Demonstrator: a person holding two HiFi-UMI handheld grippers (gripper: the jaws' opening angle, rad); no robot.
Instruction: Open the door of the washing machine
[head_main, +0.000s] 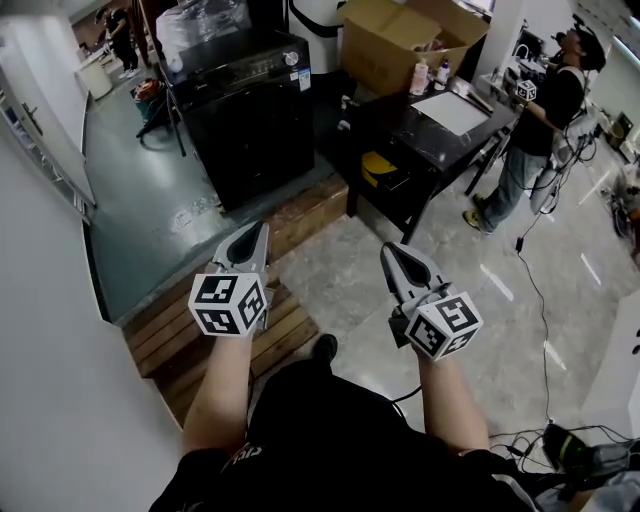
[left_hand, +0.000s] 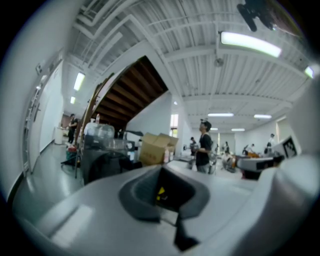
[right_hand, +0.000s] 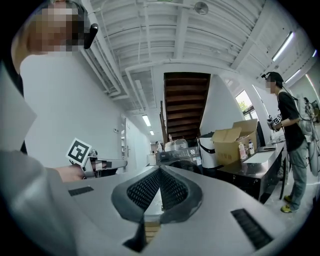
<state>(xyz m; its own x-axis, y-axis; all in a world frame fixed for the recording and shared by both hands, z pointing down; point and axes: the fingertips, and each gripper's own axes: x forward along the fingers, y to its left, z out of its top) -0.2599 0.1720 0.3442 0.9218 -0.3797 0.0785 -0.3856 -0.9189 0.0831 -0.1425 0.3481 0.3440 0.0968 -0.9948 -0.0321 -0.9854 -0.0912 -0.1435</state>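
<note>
Open workshop floor. The washing machine (head_main: 250, 120) stands well ahead of you and its door looks shut. Your left hand-held gripper (head_main: 258, 232) and right hand-held gripper (head_main: 392, 252) are both pinched closed and empty. Part one's jaws before reaching the door edge. The lane is narrow: wooden pallet (head_main: 310, 210) underfoot, black bench (head_main: 400, 125) right, wall left.

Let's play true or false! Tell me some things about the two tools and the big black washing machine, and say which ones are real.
1. The left tool and the right tool are both shut and hold nothing. True.
2. The left tool touches the black washing machine. False: it is well short of it, above the wooden pallet.
3. The brown cardboard box is closed. False: its flaps stand open.
4. Another person stands beside the black table. True.
</note>
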